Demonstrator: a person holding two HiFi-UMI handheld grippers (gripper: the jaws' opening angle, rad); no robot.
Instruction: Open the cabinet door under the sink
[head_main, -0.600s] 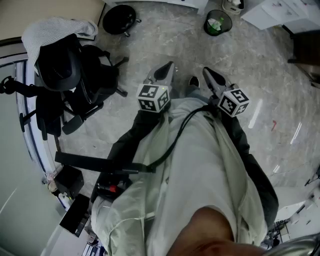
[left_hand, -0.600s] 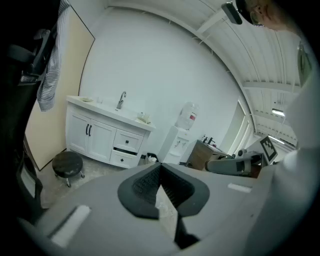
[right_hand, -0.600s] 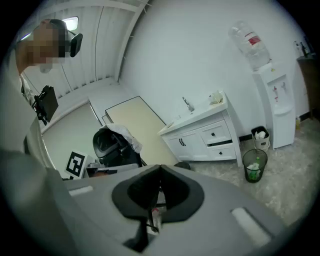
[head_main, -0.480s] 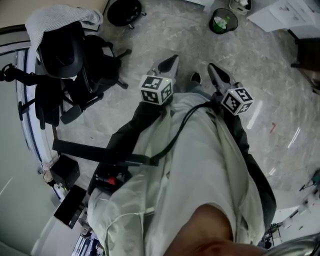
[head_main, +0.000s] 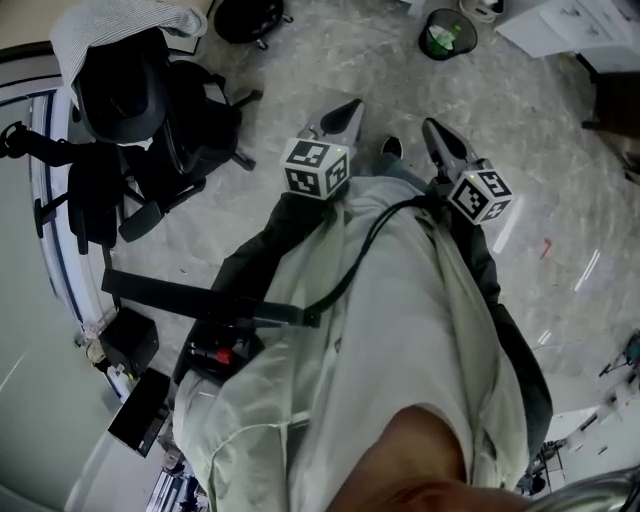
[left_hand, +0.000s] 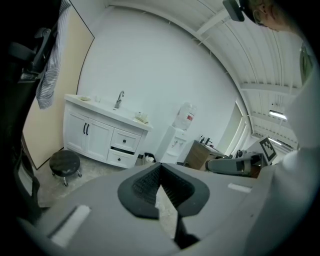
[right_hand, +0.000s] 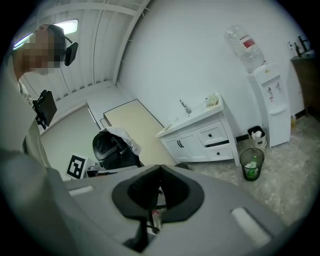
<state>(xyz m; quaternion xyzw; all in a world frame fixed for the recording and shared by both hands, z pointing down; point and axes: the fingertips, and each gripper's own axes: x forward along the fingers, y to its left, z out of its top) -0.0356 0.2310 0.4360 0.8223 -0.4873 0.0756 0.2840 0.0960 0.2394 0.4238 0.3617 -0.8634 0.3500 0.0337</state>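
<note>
Both grippers are held out over the floor (head_main: 330, 60), and no work at the cabinet is judged to have begun. The left gripper (left_hand: 160, 169) is seen with its jaws brought together at the tips and nothing caught between them; only floor shows through the slit below. The right gripper (right_hand: 160, 171) is likewise closed up and empty.

The cabinet (left_hand: 116, 131) is found across the room against the white wall (left_hand: 150, 70), well apart from both grippers. In the left gripper view it lies at ten o'clock from the jaws, with the tap (left_hand: 119, 99) above it and a stool (left_hand: 65, 163) near its left end. In the right gripper view it is seen at one o'clock from the jaws, with a bin (right_hand: 251, 164) by its right end. The two doors (left_hand: 75, 131) sit under the sink in the cabinet's left part, with the drawers (left_hand: 125, 141) to their right. A pair of dark handles (left_hand: 86, 129) is set upright where the doors meet, so the axis to be gripped runs from twelve to six o'clock.

In the head view the stool is toward eleven o'clock from the left gripper and the bin at twelve o'clock from the right one. The doors are on the stool side, so the left gripper is judged slightly the nearer. A walk up to the cabinet and an opening of the jaws would be called for before a handle could be taken.
</note>
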